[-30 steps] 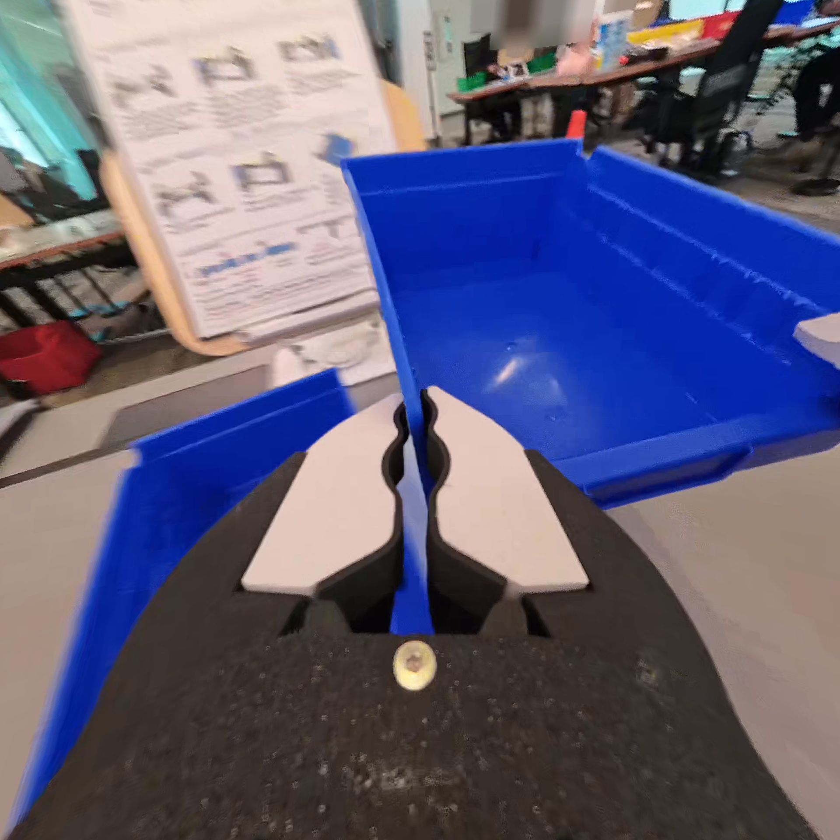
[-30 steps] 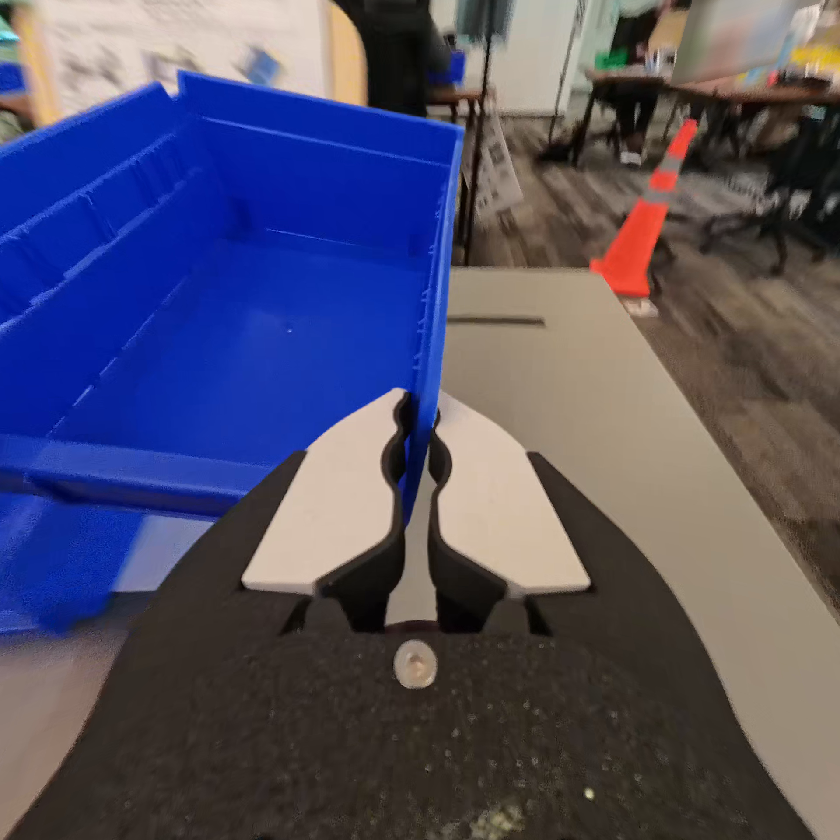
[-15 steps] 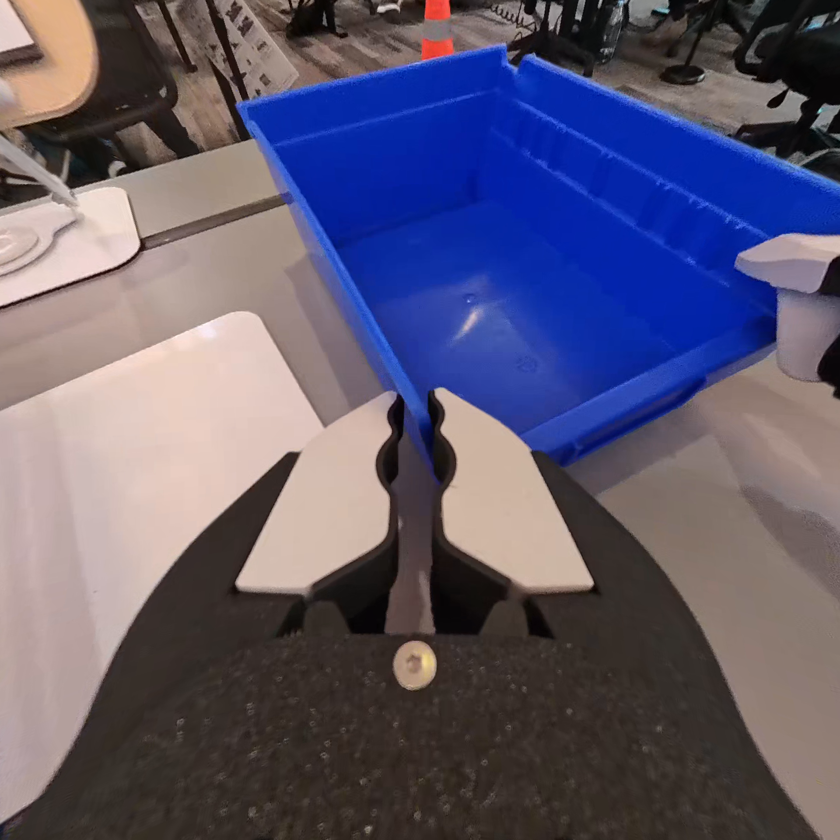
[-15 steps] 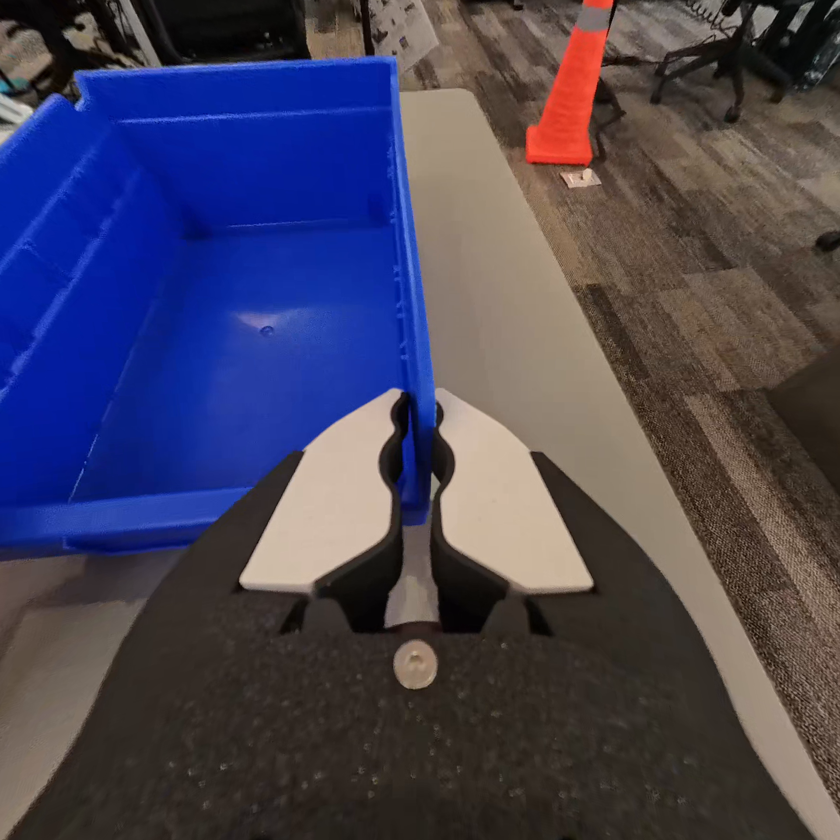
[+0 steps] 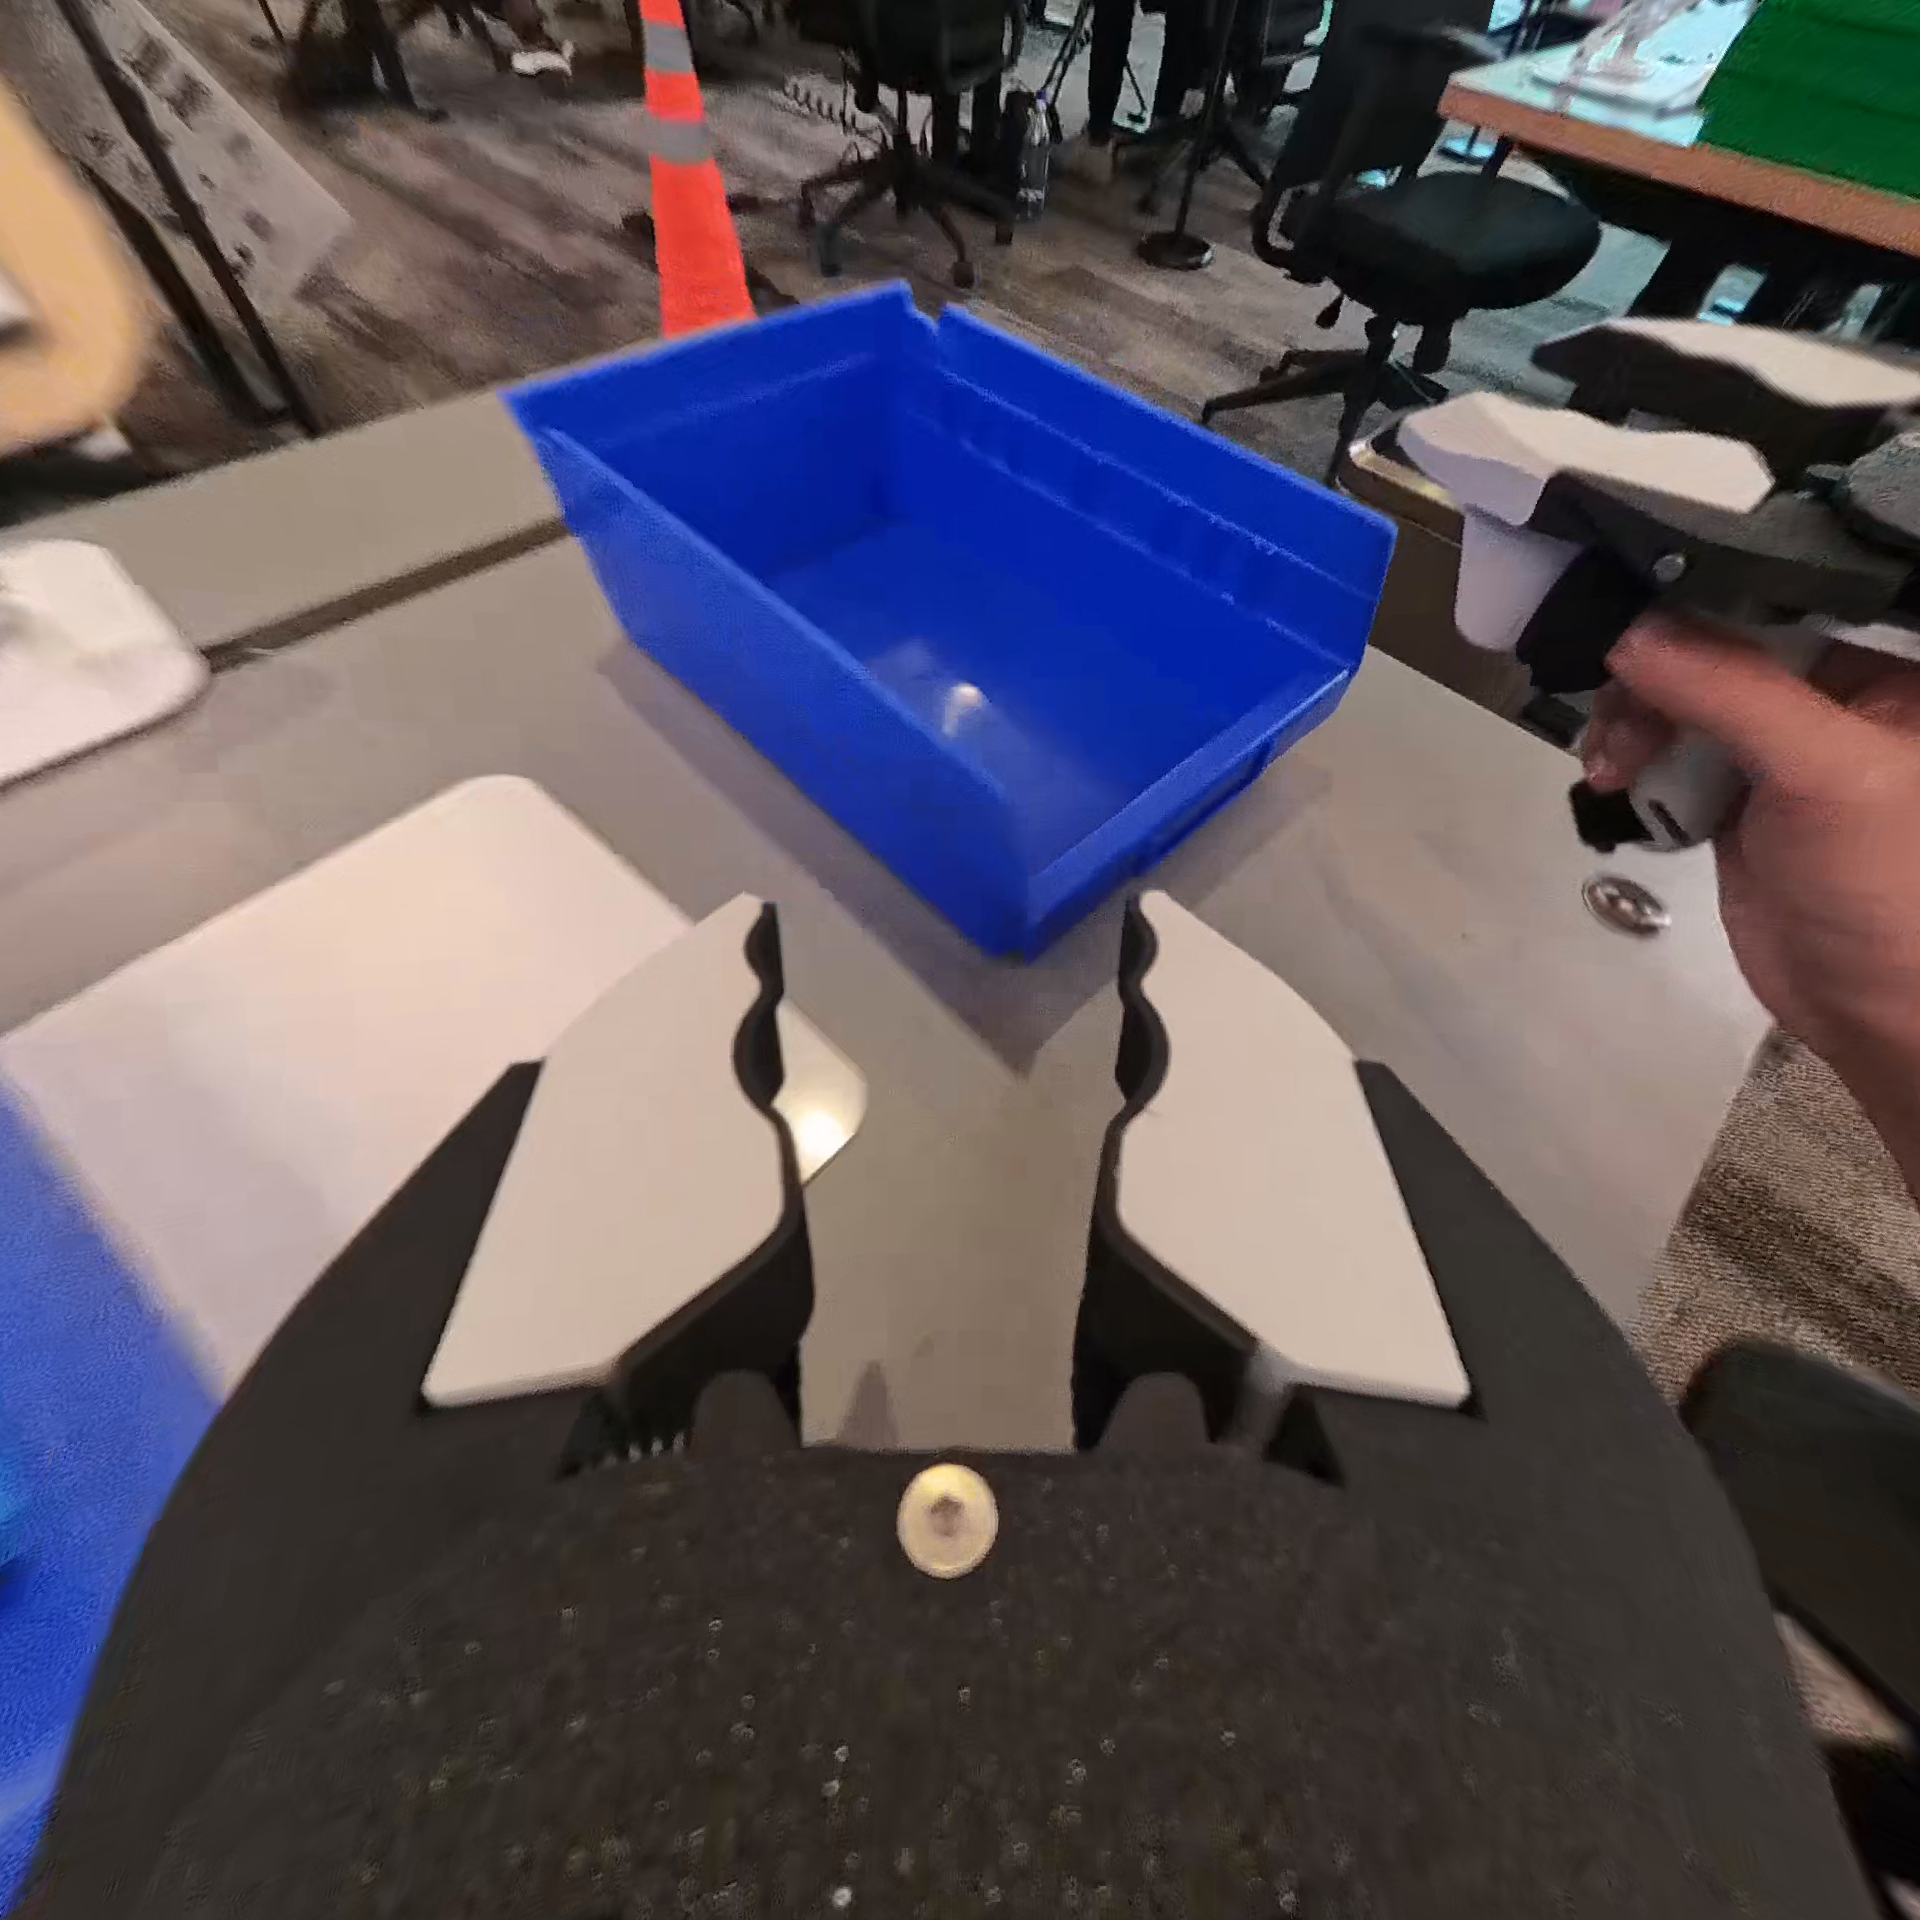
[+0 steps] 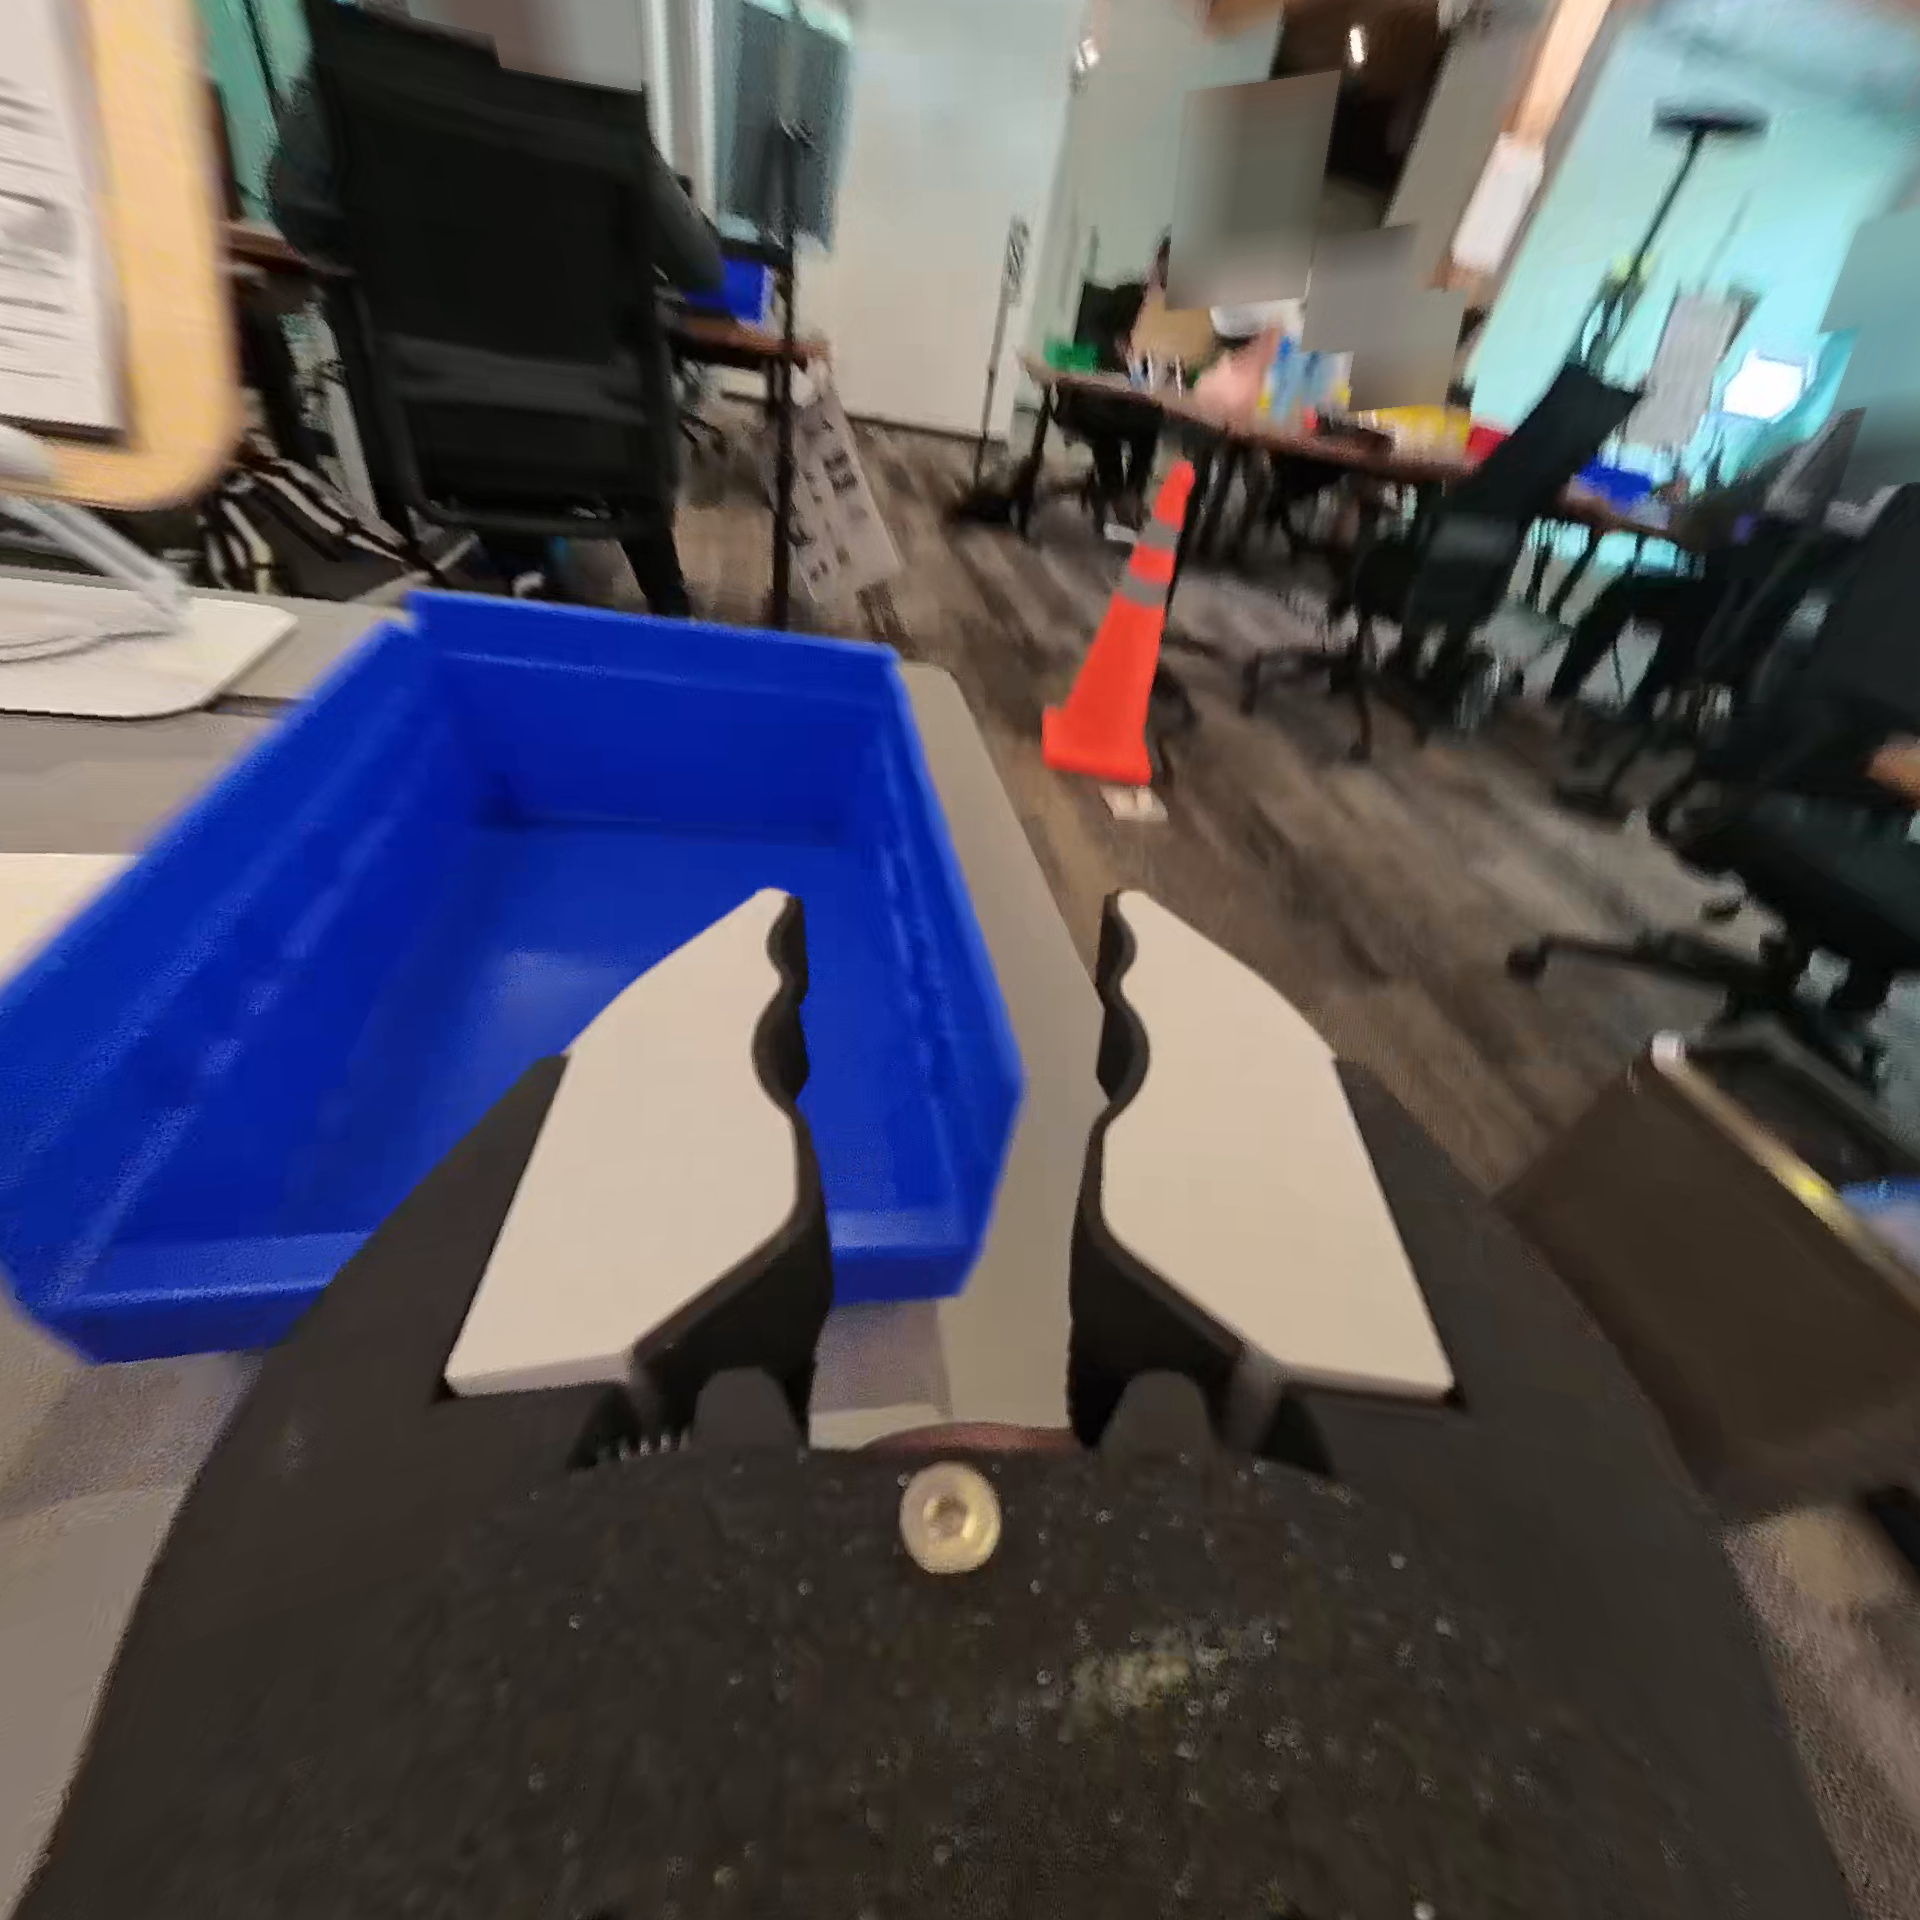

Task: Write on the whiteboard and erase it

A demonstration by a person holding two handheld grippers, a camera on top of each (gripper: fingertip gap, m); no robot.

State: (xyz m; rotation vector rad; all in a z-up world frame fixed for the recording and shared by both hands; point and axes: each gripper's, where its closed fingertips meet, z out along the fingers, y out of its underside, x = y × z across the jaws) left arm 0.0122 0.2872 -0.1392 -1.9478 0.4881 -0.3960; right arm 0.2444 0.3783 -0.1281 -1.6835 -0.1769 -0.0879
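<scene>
- Left gripper [image 5: 945, 914]: fingers spread, holding nothing.
- Right gripper [image 6: 951, 904]: fingers spread, holding nothing.
- Whiteboard [image 5: 312, 997]: flat on grey table [image 5: 1403, 987], under left finger's tip.
- Blue bin [image 5: 966, 623]: just beyond both fingertips.
- Orange cone [image 6: 1127, 665]: on floor, far beyond.

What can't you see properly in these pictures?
- The whiteboard: in the left wrist view the left gripper covers its near part and the frame edge cuts it off. No marker or eraser shows.
- A blue thing at the left edge of that view: blurred and cut off.
- The blue bin: in the right wrist view the right gripper hides its near corner.
- The brown box at the right: cut off, contents unclear.
</scene>
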